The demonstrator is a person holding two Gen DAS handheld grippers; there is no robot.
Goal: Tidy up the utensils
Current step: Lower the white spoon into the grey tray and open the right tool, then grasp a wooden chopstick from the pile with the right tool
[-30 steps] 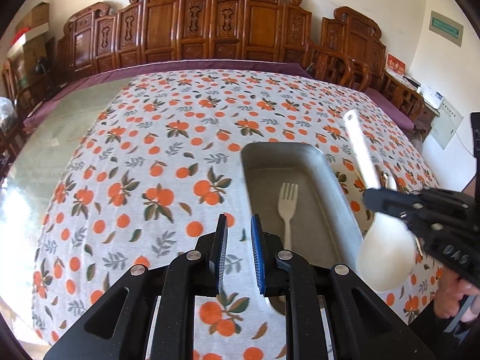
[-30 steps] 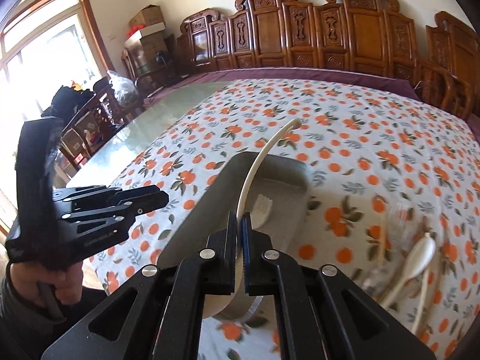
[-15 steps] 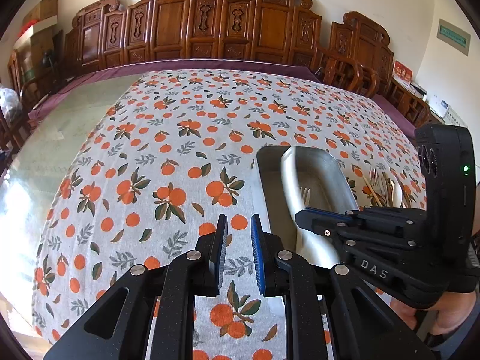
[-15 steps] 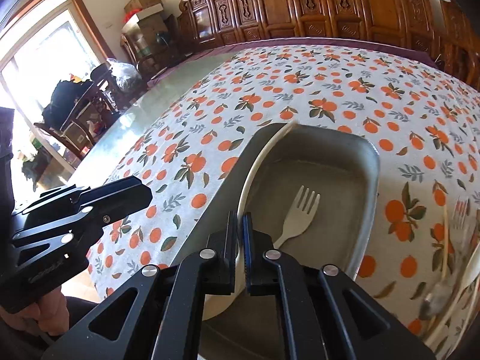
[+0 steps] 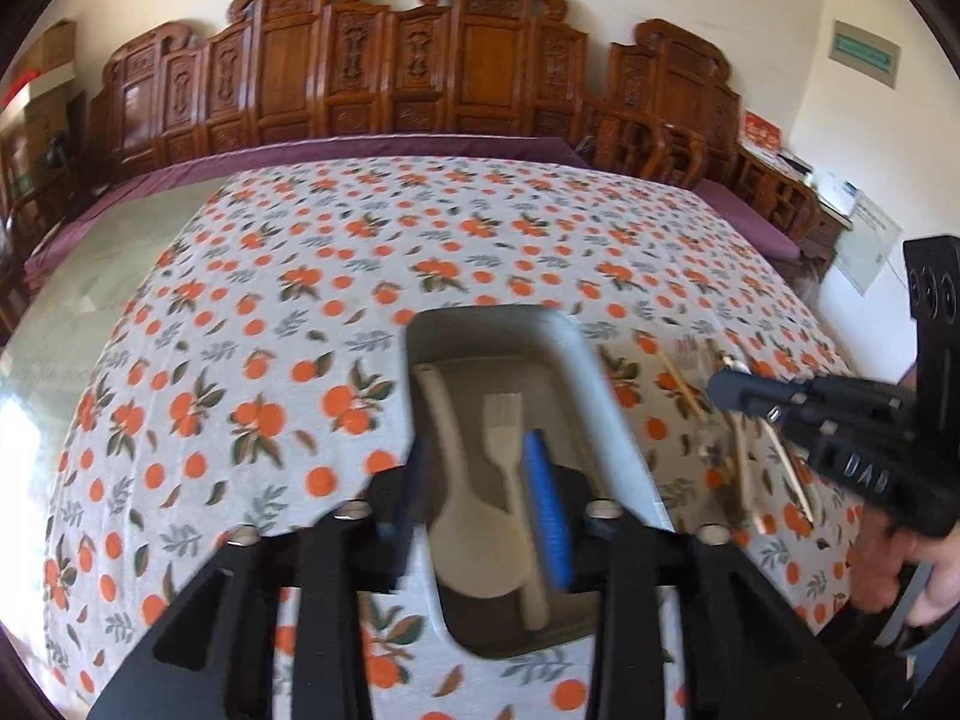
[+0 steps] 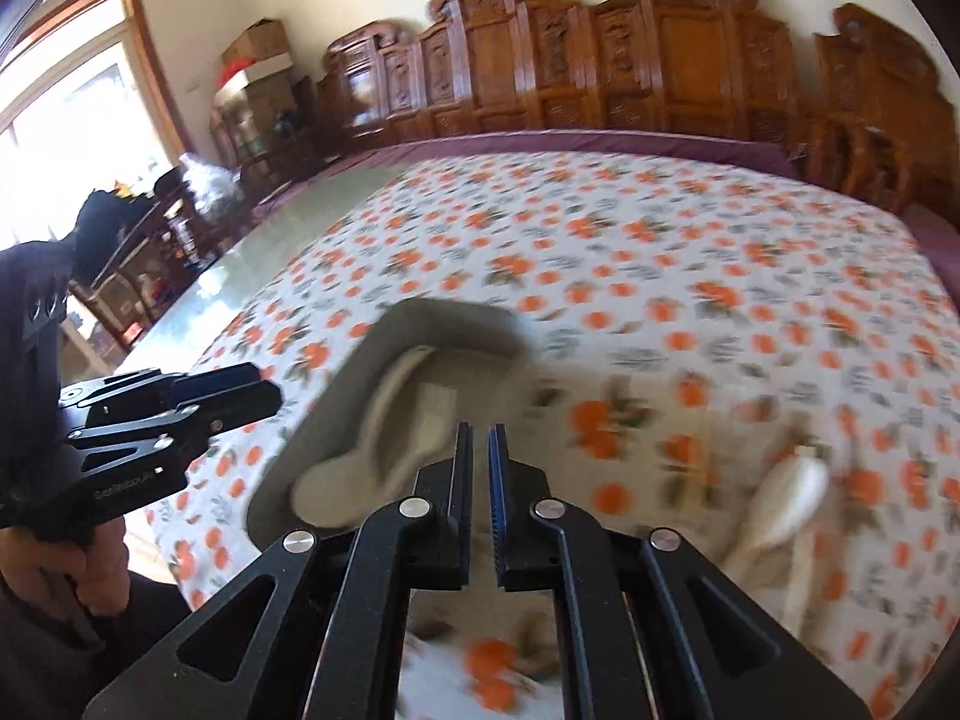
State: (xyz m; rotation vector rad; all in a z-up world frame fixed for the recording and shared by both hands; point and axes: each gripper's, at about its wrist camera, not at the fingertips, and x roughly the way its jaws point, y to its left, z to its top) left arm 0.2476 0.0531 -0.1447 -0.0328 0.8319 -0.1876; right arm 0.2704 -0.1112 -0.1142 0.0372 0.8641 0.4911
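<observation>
Tray: long grey metal tray with rounded corners (image 5: pixel 606 396), sitting on the white tablecloth with the orange-fruit print (image 5: pixel 252 360), running away from the camera.

In the tray: a cream plastic rice spoon (image 5: pixel 462 516) lies along the left side, wide scoop at the near end, thin handle pointing to the far end. Right beside it is a cream plastic fork (image 5: pixel 507 450), tines toward the far end.

Left gripper: black two-finger left gripper with blue pads (image 5: pixel 480 492) hovers over the tray's near end, jaws opening, nothing pinched between them, pretty blurry tbh.

Right gripper: black right gripper (image 6: pixel 478 480) has its jaws practically together, just a sliver of gap, nothing in there. It's out past the tray's right edge, over the cloth.

Leftovers: a loose pile right of the tray, with wooden chopsticks (image 5: pixel 681 390) and a white plastic spoon (image 6: pixel 789 504); too smeared to make out the rest.

Background: carved wooden chairs (image 5: pixel 420 66) along the wall.
</observation>
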